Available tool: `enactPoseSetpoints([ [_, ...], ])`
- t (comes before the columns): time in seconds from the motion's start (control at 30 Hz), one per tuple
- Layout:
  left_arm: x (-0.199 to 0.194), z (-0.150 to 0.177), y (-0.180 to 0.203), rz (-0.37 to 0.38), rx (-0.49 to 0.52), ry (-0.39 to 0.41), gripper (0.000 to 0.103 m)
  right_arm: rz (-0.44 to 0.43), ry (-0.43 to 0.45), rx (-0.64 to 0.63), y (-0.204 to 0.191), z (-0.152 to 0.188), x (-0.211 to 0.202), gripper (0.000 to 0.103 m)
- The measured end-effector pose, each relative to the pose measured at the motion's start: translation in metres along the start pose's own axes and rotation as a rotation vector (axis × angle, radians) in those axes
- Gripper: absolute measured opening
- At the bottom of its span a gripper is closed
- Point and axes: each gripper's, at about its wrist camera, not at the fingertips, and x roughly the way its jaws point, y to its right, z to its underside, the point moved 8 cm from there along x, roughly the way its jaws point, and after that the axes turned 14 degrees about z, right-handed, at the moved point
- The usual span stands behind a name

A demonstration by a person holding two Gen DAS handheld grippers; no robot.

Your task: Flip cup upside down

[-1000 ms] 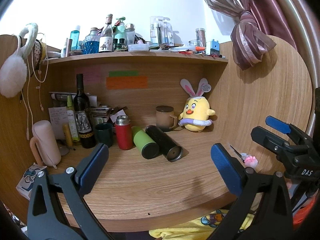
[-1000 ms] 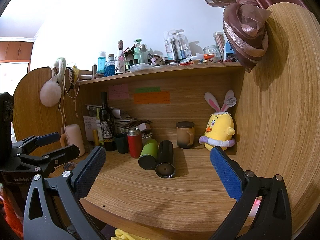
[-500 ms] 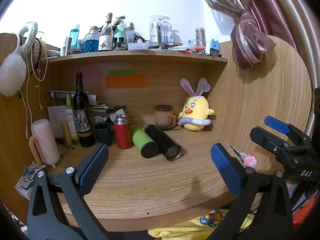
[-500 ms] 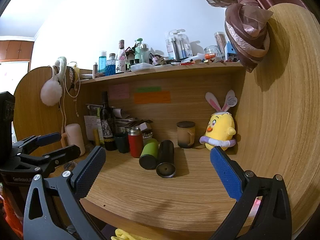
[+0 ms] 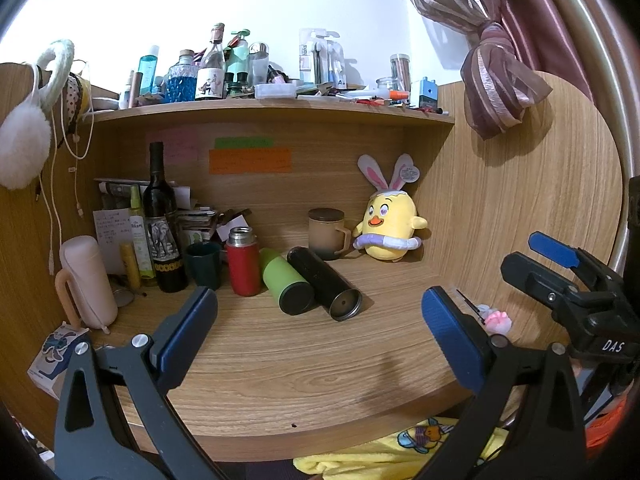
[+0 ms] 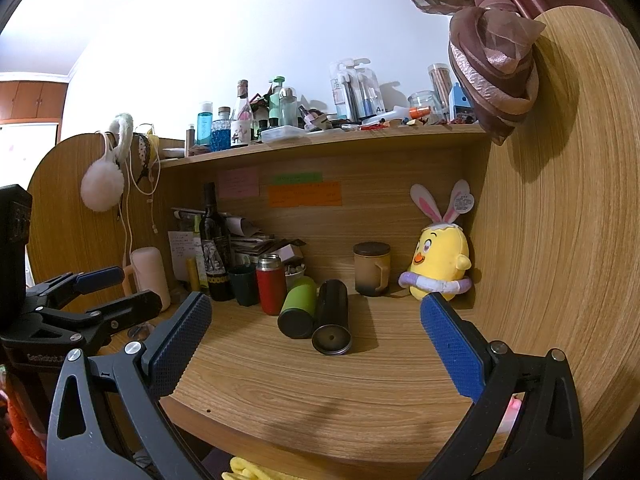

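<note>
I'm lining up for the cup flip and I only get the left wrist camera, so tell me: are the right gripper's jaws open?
Observer: Yes. The right wrist view shows the right gripper wide open and empty, its blue pads far apart.
Operator: What's ahead of it?
Observer: In that view the black tumbler lies on its side on the desk, round end toward the camera, framed between the two pads.
Operator: Anything hidden behind the red flask?
Observer: A small white cup stands just behind the red flask, with small dark items in it that are too small to name.
</note>
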Motion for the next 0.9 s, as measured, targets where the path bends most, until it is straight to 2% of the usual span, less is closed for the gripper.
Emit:
enactPoseSetpoints([
  [0.67, 0.005, 0.004, 0.0, 0.011, -0.014, -0.018, 0.103, 0.006, -0.007, 0.005, 0.002, 0.005, 0.002, 0.103],
  [0.8, 0.021, 0.007, -0.006, 0.063, -0.067, -0.038, 0.103, 0.024, -0.029, 0.01, 0.009, 0.012, 0.011, 0.103],
  [0.9, 0.054, 0.015, -0.012, 0.137, -0.136, -0.123, 0.103, 0.041, -0.057, 0.022, 0.019, 0.018, 0.022, 0.103],
])
